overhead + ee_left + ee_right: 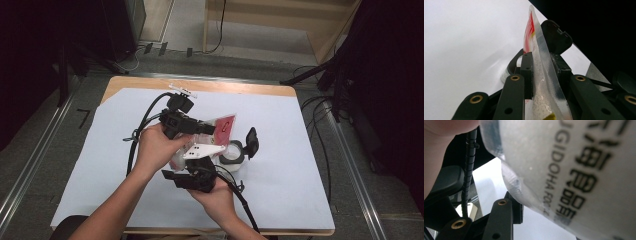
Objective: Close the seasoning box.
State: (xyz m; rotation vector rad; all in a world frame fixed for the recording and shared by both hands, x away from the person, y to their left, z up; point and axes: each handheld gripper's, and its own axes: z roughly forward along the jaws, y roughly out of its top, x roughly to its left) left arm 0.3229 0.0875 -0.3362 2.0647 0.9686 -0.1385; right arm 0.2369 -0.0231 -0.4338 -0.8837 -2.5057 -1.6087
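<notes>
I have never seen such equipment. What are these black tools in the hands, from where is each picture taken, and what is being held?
A person holds two hand-operated tools, each ending in a two-jaw gripper. The high view looks down on a table covered with a white sheet. The other two pictures come from small cameras riding on the tools. The left gripper is shut on the edge of a clear plastic pouch with red print, holding it up. In the right gripper view the pouch, with black lettering, is very close to the camera; whether the right gripper clamps it I cannot tell. Beside the hands stands a small white jar with its black lid flipped open.
</notes>
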